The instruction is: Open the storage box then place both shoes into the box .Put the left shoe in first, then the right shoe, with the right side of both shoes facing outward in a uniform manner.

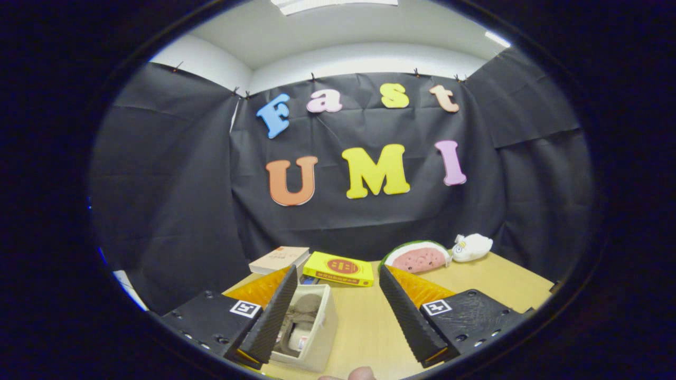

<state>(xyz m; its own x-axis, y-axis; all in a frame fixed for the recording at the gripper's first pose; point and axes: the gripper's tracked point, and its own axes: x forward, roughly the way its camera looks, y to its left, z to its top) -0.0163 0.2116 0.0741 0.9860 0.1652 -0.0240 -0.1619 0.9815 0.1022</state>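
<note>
My gripper (338,293) is open, its fingers spread wide above the wooden table (369,327). A pale storage box (311,330) stands on the table by the left finger (277,311), partly hidden behind it. Its top is open toward me and a grey-brown shoe (302,316) lies inside. Nothing sits between the fingers. A bit of a person's fingertip (362,373) shows at the near edge of the table.
Beyond the fingers lie a yellow book (339,268) and a beige book (279,259). A watermelon-slice plush (418,257) and a small white plush (471,247) rest at the back right, against the black cloth wall.
</note>
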